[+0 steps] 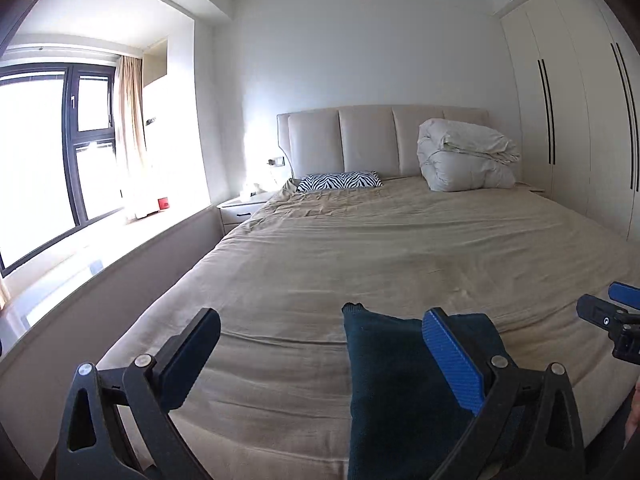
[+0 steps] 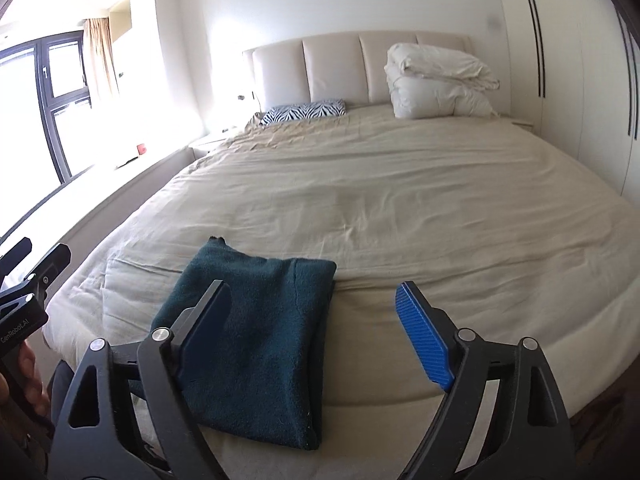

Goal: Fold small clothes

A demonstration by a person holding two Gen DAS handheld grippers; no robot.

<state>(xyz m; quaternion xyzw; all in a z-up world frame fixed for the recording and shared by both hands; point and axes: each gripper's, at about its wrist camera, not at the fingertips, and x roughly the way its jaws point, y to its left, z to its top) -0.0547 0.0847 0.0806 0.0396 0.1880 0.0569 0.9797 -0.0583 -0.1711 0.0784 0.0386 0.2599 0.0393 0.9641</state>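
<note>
Right hand-held gripper (image 2: 322, 334), jaws spread wide, nothing between them, above the bed (image 2: 400, 200); folded dark green garment (image 2: 260, 340) lying flat near the bed's foot; left hand-held gripper (image 2: 34, 258) at left edge; zebra-print pillow (image 2: 304, 111) and folded white duvet (image 2: 436, 82) against the headboard (image 2: 336, 64).

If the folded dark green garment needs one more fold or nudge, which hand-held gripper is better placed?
Probably the right hand-held gripper: open and empty, its dark finger overlaps the garment in its view. The left hand-held gripper, also open, has the garment off to one side.
</note>
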